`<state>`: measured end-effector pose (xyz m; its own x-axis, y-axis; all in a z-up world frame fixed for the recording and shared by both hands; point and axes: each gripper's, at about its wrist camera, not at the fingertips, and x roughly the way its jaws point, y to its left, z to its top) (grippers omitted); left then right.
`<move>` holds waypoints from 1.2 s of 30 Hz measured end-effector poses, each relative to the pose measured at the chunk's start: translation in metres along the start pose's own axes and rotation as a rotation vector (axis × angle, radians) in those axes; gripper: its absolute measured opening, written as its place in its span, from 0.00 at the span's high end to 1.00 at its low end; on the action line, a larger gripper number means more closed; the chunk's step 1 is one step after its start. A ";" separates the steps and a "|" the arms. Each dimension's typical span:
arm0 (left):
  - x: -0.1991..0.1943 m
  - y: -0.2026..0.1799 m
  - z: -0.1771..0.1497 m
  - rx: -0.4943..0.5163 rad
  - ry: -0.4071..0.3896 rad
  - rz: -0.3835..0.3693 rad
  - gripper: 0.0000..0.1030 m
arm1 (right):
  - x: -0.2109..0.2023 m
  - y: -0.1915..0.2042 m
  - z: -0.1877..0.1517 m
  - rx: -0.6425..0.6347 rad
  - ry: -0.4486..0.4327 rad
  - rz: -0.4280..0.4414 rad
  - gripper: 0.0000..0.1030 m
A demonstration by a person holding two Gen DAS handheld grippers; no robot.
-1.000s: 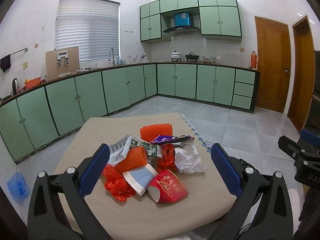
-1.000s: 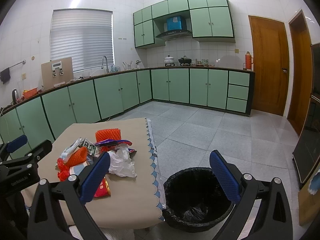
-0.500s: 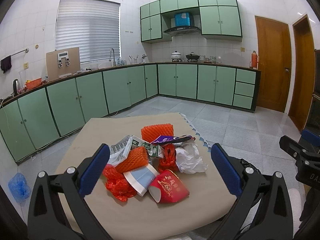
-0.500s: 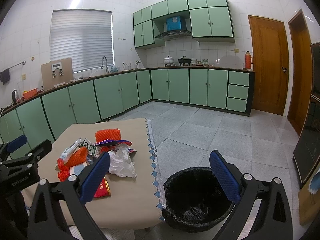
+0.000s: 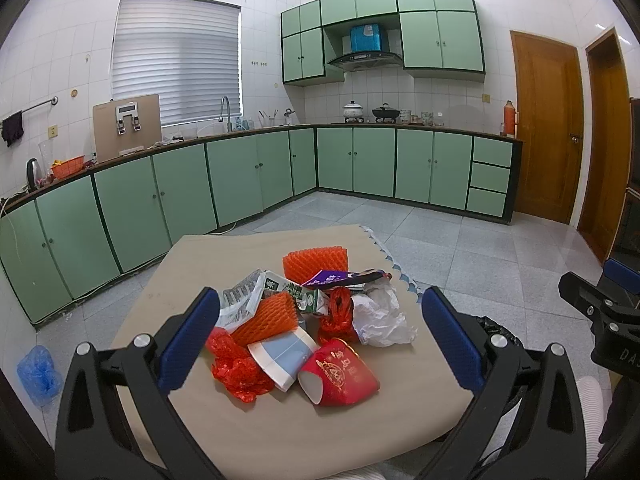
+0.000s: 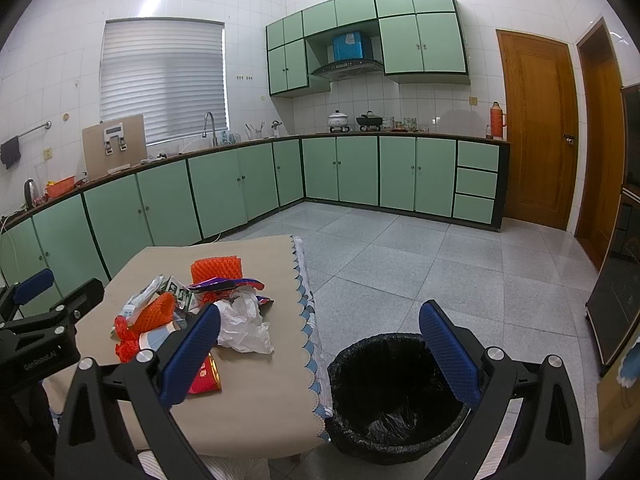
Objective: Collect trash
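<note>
Waiting above the table: both grippers hover, nothing is grasped yet; the collecting is not begun.
Left gripper: jaws spread wide and empty; it looks down on the trash pile.
Right gripper: jaws also wide and empty; it is above the table edge and the bin.
Trash pile: it lies in the middle of the table; a red paper cup on its side at the near edge, a blue-white paper cup touching it, orange foam nets, a crumpled white tissue, a purple wrapper, red plastic scraps.
Bin: black-lined and open, on the floor just beside the table edge; it looks almost empty.
Risk of grasp: the pieces overlap, so closing on one may drag its neighbours off the table; the red cup can roll away if pushed.
Risk of drop: light tissue and foam may slip from the pads or miss the bin if released early.
</note>
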<state>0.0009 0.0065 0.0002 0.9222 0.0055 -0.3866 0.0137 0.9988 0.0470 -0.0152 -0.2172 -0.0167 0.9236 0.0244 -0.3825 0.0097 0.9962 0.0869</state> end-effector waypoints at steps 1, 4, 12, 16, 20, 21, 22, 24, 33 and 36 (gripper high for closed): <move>0.000 0.000 0.000 0.000 0.000 0.000 0.05 | 0.001 0.000 -0.001 0.000 0.001 -0.001 0.06; 0.000 0.000 0.000 -0.001 0.001 0.001 0.05 | 0.004 0.002 -0.004 0.000 0.001 -0.001 0.06; 0.000 -0.001 0.000 0.000 0.002 0.002 0.05 | 0.004 0.001 -0.004 0.000 0.001 0.000 0.06; -0.001 0.000 0.001 0.000 0.002 0.003 0.05 | 0.004 0.001 -0.004 0.002 0.001 0.000 0.06; -0.001 0.000 0.001 0.000 0.002 0.004 0.05 | 0.004 0.001 -0.004 0.002 0.002 0.001 0.06; -0.001 0.000 0.001 0.000 0.003 0.004 0.05 | 0.004 0.001 -0.004 0.002 0.002 0.001 0.06; -0.001 0.000 0.001 0.000 0.003 0.003 0.05 | 0.004 0.001 -0.004 0.002 0.002 0.000 0.06; 0.002 0.002 -0.004 -0.002 0.005 0.005 0.05 | 0.004 0.001 -0.004 0.003 0.003 0.000 0.06; 0.003 0.002 -0.004 -0.001 0.005 0.006 0.05 | 0.005 0.001 -0.005 0.006 0.004 0.000 0.06; 0.003 0.001 -0.004 -0.001 0.006 0.006 0.05 | 0.005 0.001 -0.005 0.006 0.005 0.000 0.06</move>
<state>0.0022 0.0076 -0.0041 0.9199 0.0114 -0.3920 0.0081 0.9988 0.0481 -0.0124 -0.2154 -0.0231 0.9218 0.0249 -0.3868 0.0119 0.9957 0.0923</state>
